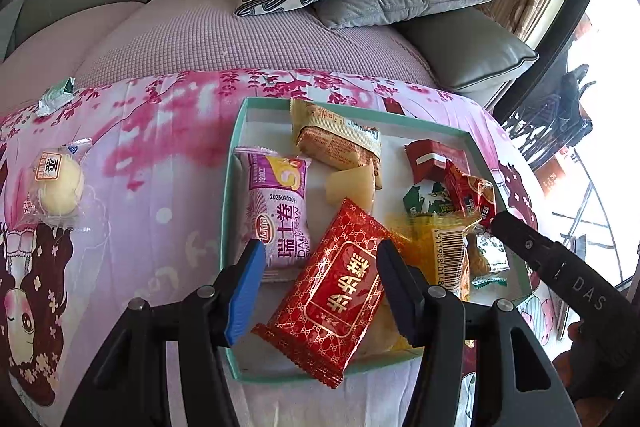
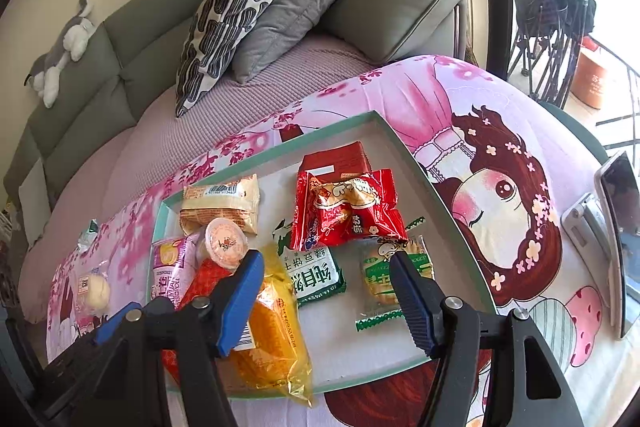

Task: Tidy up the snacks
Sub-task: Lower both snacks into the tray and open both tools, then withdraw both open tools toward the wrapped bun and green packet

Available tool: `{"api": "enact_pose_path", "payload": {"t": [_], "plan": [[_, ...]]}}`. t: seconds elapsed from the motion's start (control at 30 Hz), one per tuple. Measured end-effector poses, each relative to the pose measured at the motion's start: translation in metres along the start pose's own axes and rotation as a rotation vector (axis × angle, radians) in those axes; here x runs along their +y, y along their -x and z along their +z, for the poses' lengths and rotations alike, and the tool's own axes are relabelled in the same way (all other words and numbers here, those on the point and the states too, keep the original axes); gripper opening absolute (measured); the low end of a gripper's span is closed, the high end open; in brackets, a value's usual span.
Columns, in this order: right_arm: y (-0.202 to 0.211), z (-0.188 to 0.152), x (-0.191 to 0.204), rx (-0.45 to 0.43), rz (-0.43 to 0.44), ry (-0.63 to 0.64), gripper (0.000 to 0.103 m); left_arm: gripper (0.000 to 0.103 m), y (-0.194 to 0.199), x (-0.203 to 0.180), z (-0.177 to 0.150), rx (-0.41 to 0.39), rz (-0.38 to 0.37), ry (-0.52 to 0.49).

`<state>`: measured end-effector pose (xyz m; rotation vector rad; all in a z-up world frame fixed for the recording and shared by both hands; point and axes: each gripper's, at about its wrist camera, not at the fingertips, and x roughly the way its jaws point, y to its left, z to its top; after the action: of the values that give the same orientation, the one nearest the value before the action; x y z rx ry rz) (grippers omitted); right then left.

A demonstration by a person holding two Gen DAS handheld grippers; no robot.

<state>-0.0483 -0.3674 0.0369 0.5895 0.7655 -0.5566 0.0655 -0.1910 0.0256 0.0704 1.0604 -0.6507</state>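
A shallow teal tray point(image 1: 236, 167) on the pink printed cloth holds several wrapped snacks. In the left wrist view my left gripper point(image 1: 320, 287) stands open over the tray's near edge. A red and gold packet point(image 1: 336, 291) lies in the tray between its fingers, with a gap at the blue pad point(image 1: 246, 291). A purple roll pack point(image 1: 280, 211) lies just beyond. My right gripper point(image 2: 326, 291) is open above the tray point(image 2: 400, 143), over a yellow packet point(image 2: 272, 331) and a green packet point(image 2: 316, 275). Nothing is held.
Outside the tray, on the cloth to the left, lie a round cake in clear wrap point(image 1: 58, 191) and a small green and white packet point(image 1: 56, 97). A phone on a stand point(image 2: 612, 239) is at the right. A sofa with pillows point(image 2: 240, 7) runs behind.
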Motion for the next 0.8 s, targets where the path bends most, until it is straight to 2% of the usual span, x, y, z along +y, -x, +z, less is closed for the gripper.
{"api": "enact_pose_path", "payload": {"t": [0.1,0.17,0.2,0.23,0.3,0.4,0.53,0.8], "plan": [[-0.001,0.0,0.001,0.001,-0.002,0.005,0.069,0.06,-0.002,0.004,0.0,-0.002,0.008,0.011],[-0.003,0.0,0.002,0.005,-0.004,0.007,0.069,0.068,-0.003,0.007,-0.001,-0.01,0.011,0.018],[-0.004,0.0,0.002,0.006,-0.004,0.009,0.076,0.079,-0.003,0.007,-0.001,-0.016,0.013,0.019],[-0.005,0.0,0.003,0.004,-0.006,0.01,0.088,0.09,-0.003,0.008,-0.001,-0.025,0.019,0.018],[-0.005,0.0,0.003,-0.01,-0.012,0.008,0.103,0.094,-0.002,0.008,-0.002,-0.049,0.038,0.012],[-0.006,0.0,0.002,-0.014,-0.013,0.001,0.103,0.099,-0.004,0.01,-0.002,-0.058,0.07,0.006],[-0.009,0.0,0.003,-0.008,-0.022,0.006,0.103,0.099,-0.006,0.012,-0.004,-0.064,0.088,0.006],[-0.009,-0.001,0.011,-0.013,-0.018,0.028,0.103,0.099,0.001,0.02,-0.006,-0.104,0.078,0.003]]}}
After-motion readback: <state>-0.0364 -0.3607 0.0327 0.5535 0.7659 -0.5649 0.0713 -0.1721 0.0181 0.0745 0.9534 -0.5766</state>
